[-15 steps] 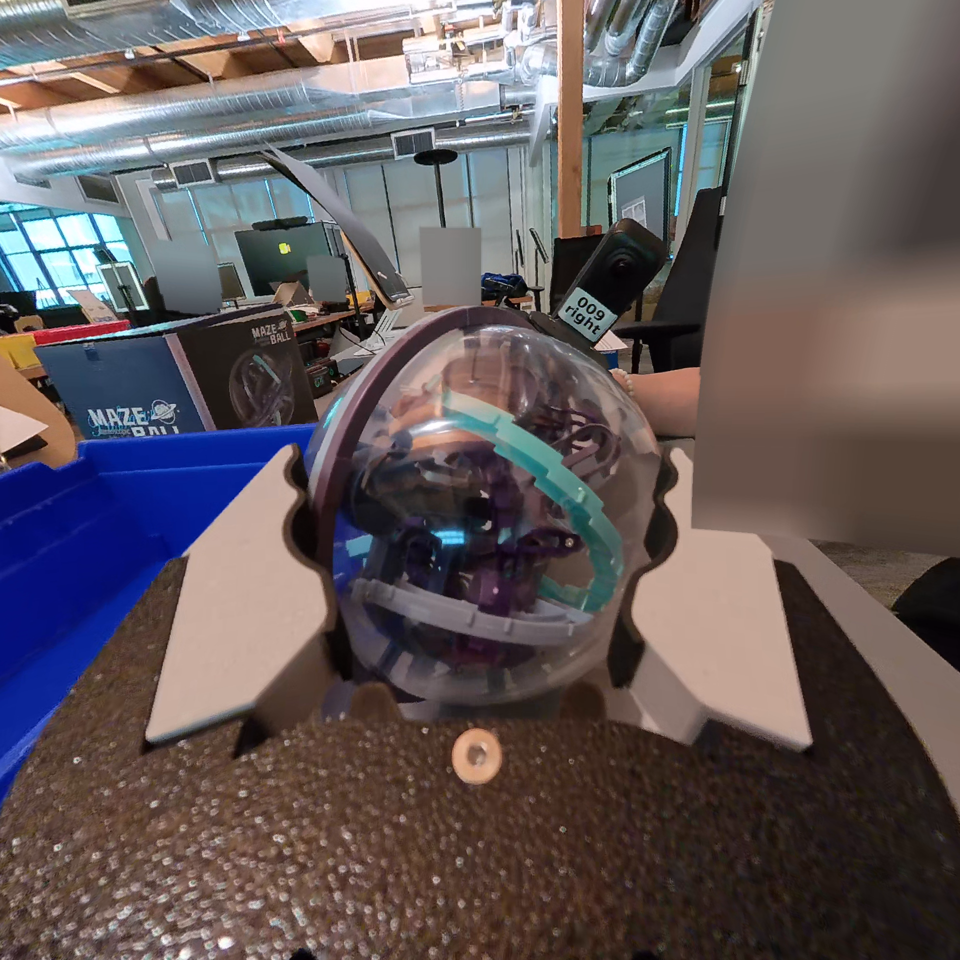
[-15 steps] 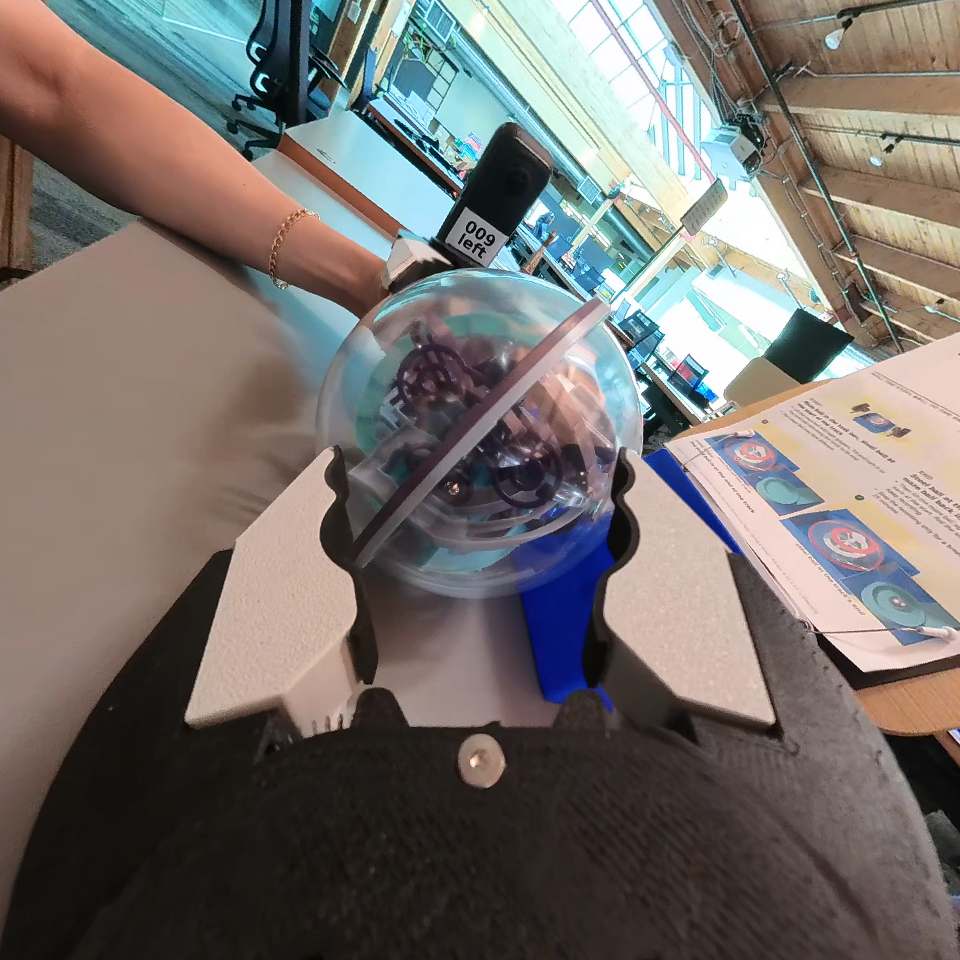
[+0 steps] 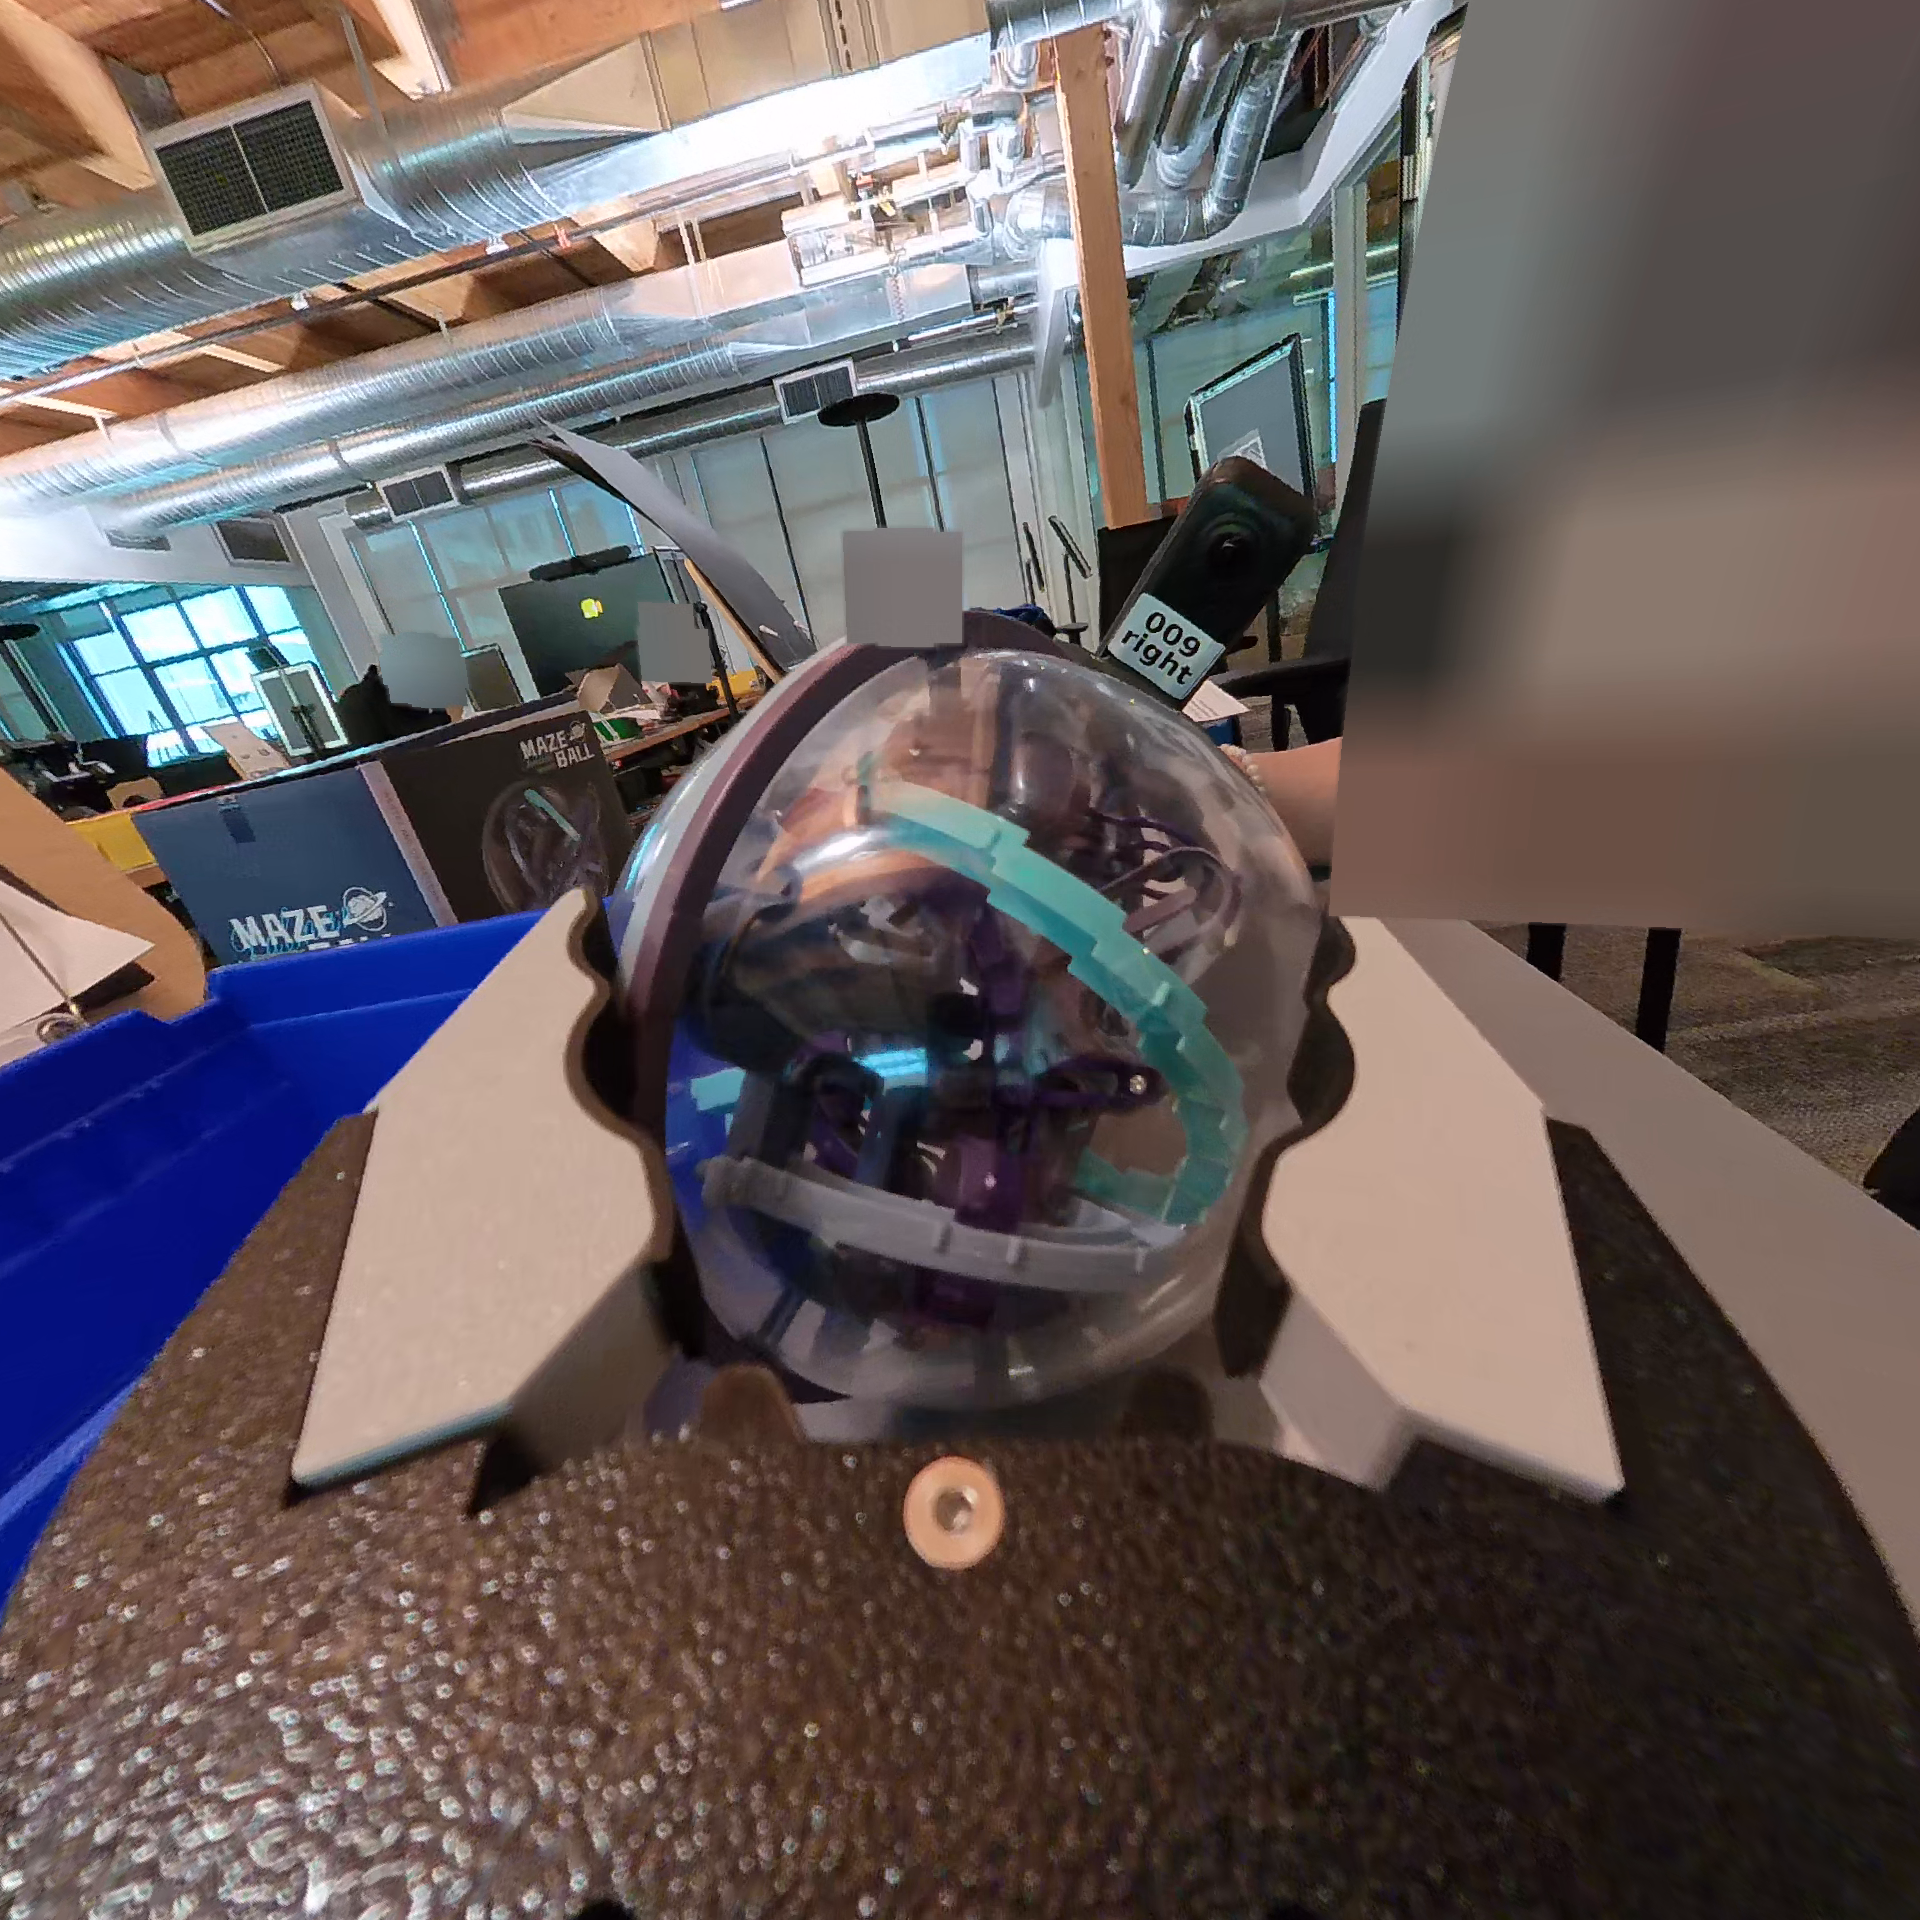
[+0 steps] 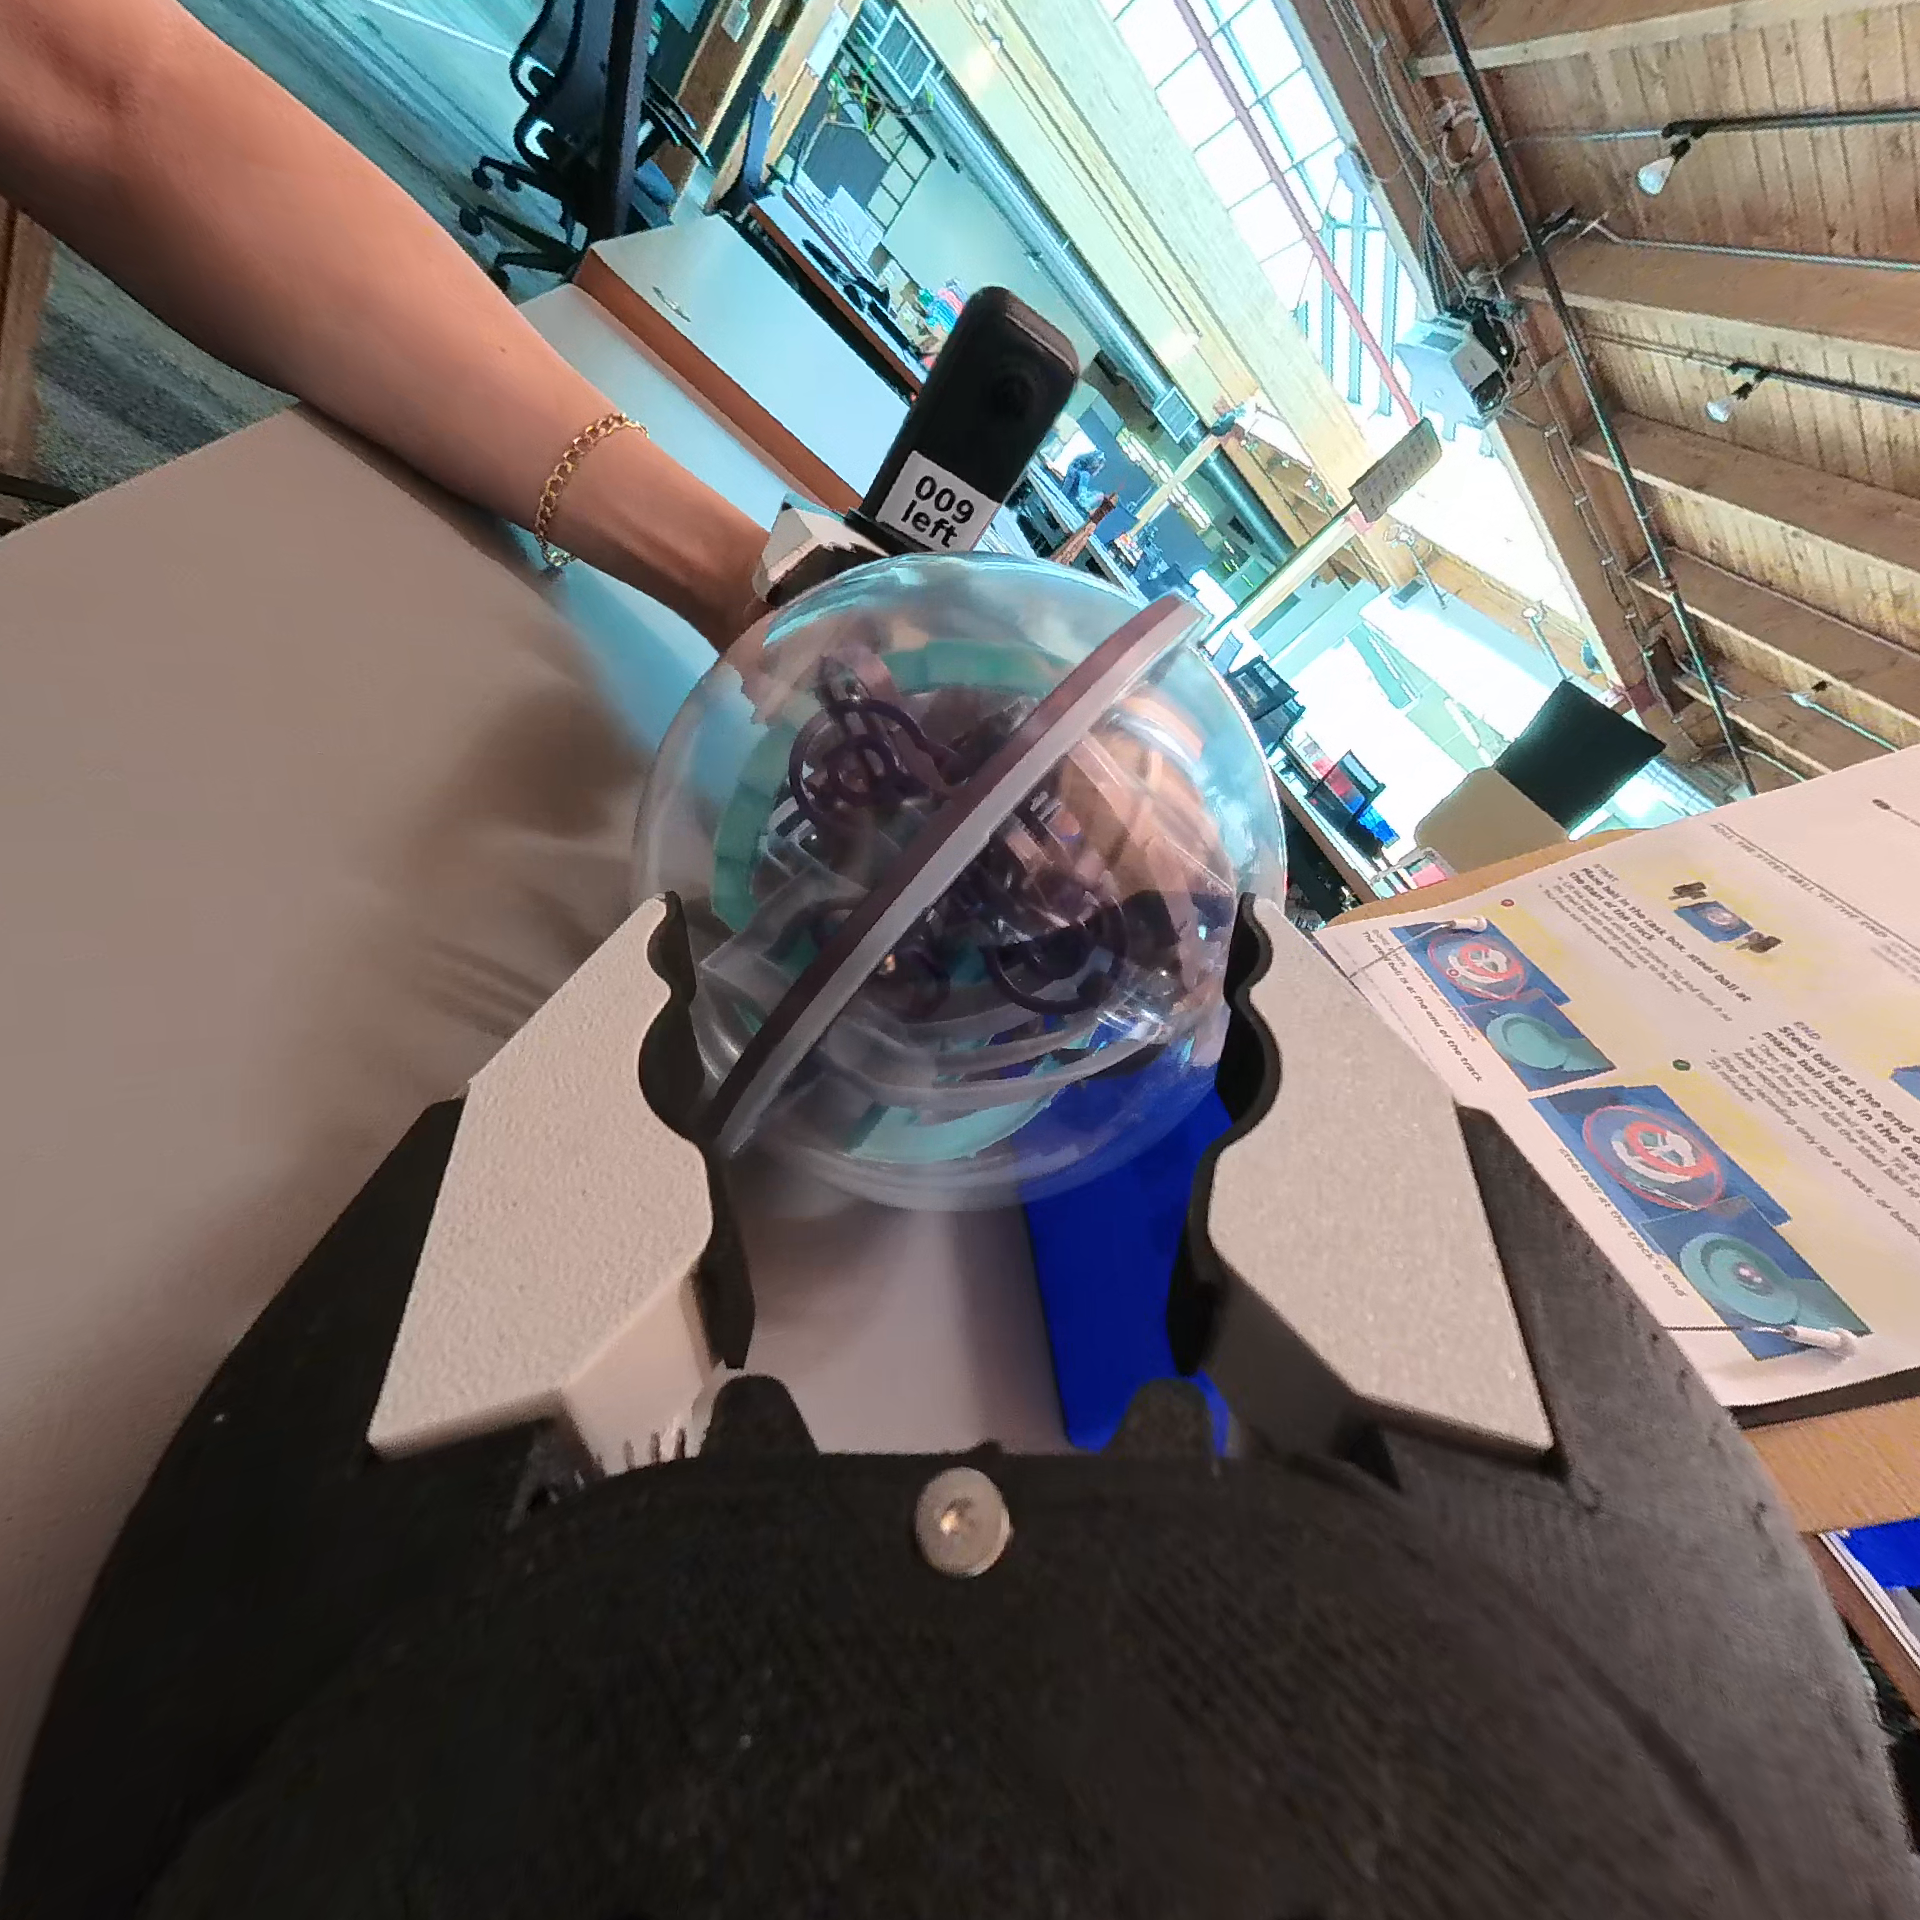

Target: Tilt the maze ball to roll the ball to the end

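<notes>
The maze ball is a clear sphere with teal, grey and purple tracks inside and a dark purple ring around it. My left gripper is shut on it from one side. My right gripper is shut on the same maze ball from the opposite side. The ball is held in the air, its ring tilted. A small steel ball shows on a purple track inside. The right gripper's camera pokes up behind the ball in the left wrist view, and the left gripper's camera does so in the right wrist view.
A blue bin lies below and to the left. The maze ball's box stands behind it. A grey table is underneath. An instruction sheet lies at the right. A person's forearm with a bracelet reaches in.
Both grippers have tipped the maze ball a little, so each view looks higher toward the ceiling. The ball stays clamped between them.
</notes>
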The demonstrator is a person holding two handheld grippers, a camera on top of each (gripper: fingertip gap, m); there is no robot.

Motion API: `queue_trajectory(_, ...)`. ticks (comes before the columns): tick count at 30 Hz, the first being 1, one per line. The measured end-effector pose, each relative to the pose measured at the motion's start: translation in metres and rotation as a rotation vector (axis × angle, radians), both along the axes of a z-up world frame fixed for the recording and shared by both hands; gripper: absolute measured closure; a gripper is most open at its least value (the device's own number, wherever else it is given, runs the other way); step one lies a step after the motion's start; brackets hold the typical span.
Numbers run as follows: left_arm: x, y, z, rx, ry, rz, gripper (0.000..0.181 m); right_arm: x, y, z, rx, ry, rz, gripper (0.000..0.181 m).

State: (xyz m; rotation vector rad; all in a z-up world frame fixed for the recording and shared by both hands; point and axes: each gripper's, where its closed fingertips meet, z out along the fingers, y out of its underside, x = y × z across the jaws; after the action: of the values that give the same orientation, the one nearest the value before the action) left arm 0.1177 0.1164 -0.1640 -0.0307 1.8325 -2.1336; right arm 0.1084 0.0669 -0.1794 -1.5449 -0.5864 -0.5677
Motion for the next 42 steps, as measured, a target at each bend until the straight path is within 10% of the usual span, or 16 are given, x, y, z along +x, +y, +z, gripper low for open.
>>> queue_trajectory(42, 0.006, 0.006, 0.001, -0.028, 0.085, 0.024, 0.055, 0.008, 0.002, 0.001, 0.044, 0.146, 0.006, 0.082)
